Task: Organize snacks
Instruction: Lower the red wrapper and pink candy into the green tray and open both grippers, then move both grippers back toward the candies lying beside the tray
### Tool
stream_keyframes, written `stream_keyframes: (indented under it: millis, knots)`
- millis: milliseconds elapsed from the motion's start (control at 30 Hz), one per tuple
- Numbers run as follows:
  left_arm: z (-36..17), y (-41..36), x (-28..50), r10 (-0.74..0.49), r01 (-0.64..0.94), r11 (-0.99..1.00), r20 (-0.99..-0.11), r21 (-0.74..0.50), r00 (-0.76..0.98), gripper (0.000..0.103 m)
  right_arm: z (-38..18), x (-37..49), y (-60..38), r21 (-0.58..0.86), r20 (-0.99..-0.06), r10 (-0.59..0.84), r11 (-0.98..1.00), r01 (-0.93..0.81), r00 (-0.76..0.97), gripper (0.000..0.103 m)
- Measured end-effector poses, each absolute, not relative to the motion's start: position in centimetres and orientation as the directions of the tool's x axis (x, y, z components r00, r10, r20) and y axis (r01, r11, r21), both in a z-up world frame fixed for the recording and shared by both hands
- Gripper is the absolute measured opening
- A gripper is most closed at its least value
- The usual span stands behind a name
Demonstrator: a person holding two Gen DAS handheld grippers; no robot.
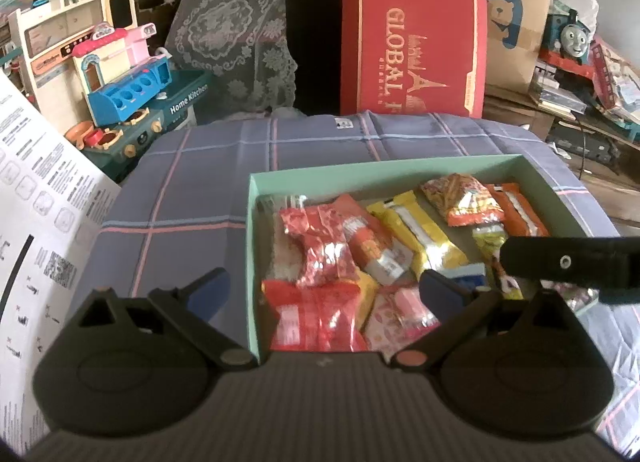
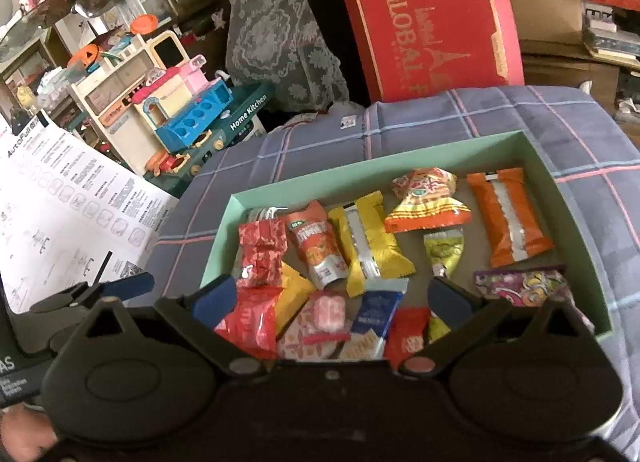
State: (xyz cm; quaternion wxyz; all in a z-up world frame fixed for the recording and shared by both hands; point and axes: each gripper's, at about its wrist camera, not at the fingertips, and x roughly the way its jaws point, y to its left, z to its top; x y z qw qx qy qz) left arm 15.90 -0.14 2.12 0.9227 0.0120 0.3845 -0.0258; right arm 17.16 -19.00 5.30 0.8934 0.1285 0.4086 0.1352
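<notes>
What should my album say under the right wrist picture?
Open right gripper hovers over a green box full of snack packets.

A surface draped in a blue-purple plaid cloth (image 2: 440,130) with pink and pale blue lines carries everything. A shallow mint-green box (image 2: 360,168) full of snack packets sits directly on the cloth. A white printed instruction sheet (image 1: 36,198) leans at its left edge.

We are holding black two-finger left gripper (image 1: 326,288) low, blue-padded fingers (image 1: 210,287) spreading wide, gripping nothing. We are holding matching black right gripper (image 2: 332,298) alongside, blue-padded fingers (image 2: 214,298) likewise spreading, nothing between them; its finger crossing left view's right edge.
</notes>
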Motion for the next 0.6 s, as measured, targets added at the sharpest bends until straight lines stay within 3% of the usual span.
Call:
stream_keyframes:
  millis: [367, 600]
  knots:
    - [1.5, 0.4, 10.6, -0.071, 0.067, 0.997, -0.719, -0.033, 0.691, 0.103, 5.2, 12.2, -22.0, 0.359, -0.664, 0.365, 0.921, -0.149, 0.652, 0.103]
    - [-1.6, 0.6, 8.6, -0.071, 0.073, 0.997, -0.762, -0.031, 0.643, 0.103, 2.8, 10.1, -23.4, 0.384, -0.699, 0.369, 0.916, -0.113, 0.612, 0.103]
